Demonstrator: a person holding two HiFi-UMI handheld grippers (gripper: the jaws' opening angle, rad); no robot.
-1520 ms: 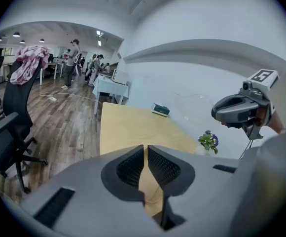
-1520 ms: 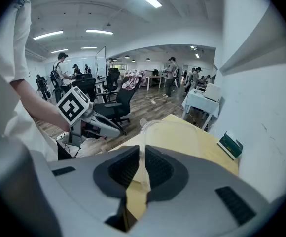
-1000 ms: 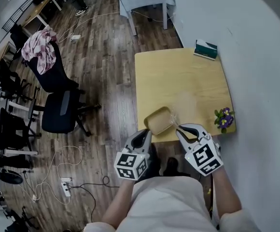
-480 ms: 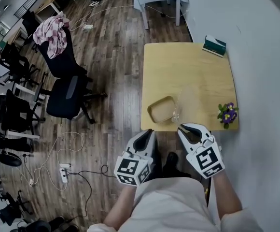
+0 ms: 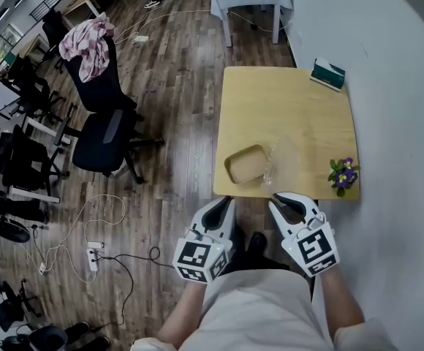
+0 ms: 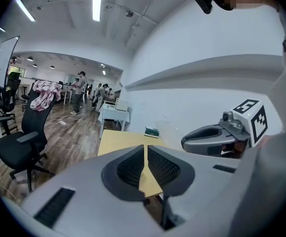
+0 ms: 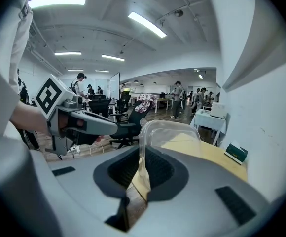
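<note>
Right gripper view is showing the right gripper (image 7: 143, 158) clamping a clear lid (image 7: 171, 132), lower centre, beside a tray (image 5: 245, 164) at the counter's (image 5: 292, 101) near edge; the left gripper (image 6: 146, 158) is hanging closed, empty.

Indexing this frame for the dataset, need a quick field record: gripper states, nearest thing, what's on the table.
left gripper: jaws together, nothing between them, short of the table's near edge
right gripper: jaws together, aimed at the clear lid, apart from it
nearest thing: tan tray, lid standing open, by the near edge
table: light wood, beside a white wall
other items: plant with purple flowers, near right corner; green box, far right corner
surroundings: office chair draped with pink cloth
</note>
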